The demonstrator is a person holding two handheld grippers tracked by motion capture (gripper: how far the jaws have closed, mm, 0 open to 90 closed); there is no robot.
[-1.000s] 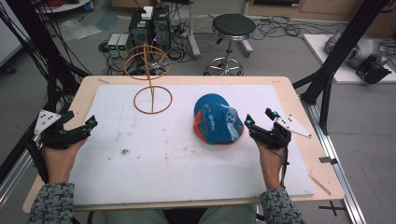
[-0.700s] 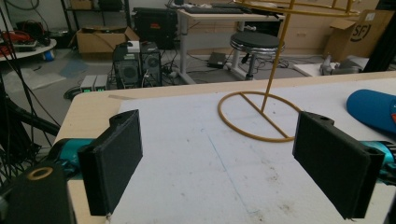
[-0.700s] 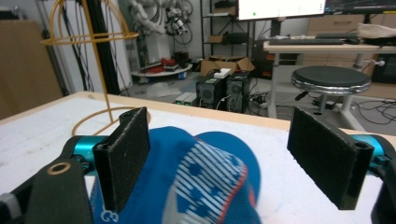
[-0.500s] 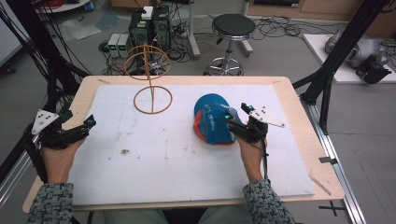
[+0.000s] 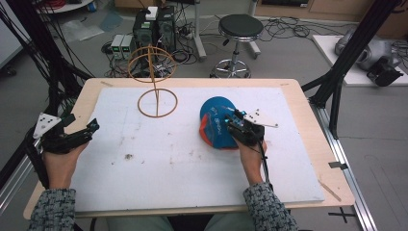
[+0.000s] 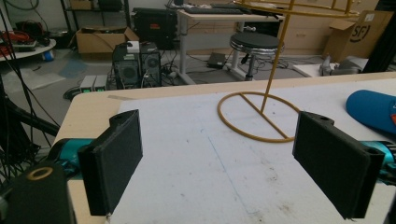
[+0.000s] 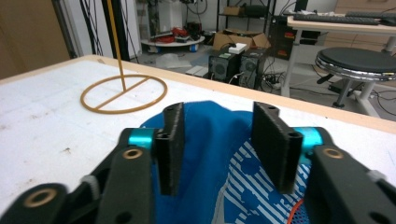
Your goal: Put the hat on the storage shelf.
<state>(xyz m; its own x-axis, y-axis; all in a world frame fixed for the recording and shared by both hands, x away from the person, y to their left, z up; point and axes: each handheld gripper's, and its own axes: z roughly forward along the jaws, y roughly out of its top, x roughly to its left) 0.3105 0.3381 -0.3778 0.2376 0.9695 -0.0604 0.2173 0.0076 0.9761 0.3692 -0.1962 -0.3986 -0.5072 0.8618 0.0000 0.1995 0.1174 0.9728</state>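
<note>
Your table (image 5: 308,125) is a pale wooden top, and a white sheet (image 5: 183,168) marked with small dark specks covers most of it. Beyond the far edge stand a round black stool (image 5: 240,26) and two computer towers (image 5: 155,24) among loose cables on the floor.

Toward the far left of the sheet stands a yellow wire stand (image 5: 155,79): a flat ring base with a crossbar, a thin upright post, and a wider ring frame at the top. In the left gripper view the base ring (image 6: 259,116) lies ahead between the jaws, well apart from them.

The blue cap (image 5: 219,122) lies right of centre on the sheet, near the stand but apart from it. It has a white pattern and an orange-red edge on the side nearer you. In the right gripper view the blue cloth (image 7: 212,140) rises between the jaws, with white stripes and dots lower right.

Your right gripper (image 5: 235,122) sits over the cap's right side, your hand (image 5: 250,156) behind it. Its jaws stand part-way apart on either side of the raised cloth, not pressed together; whether either pad touches the cloth, I cannot tell.

Your left gripper (image 5: 86,131) rests at the left edge of the table, well away from the cap, held in your left hand (image 5: 60,163). Its jaws are spread wide with nothing between them.
</note>
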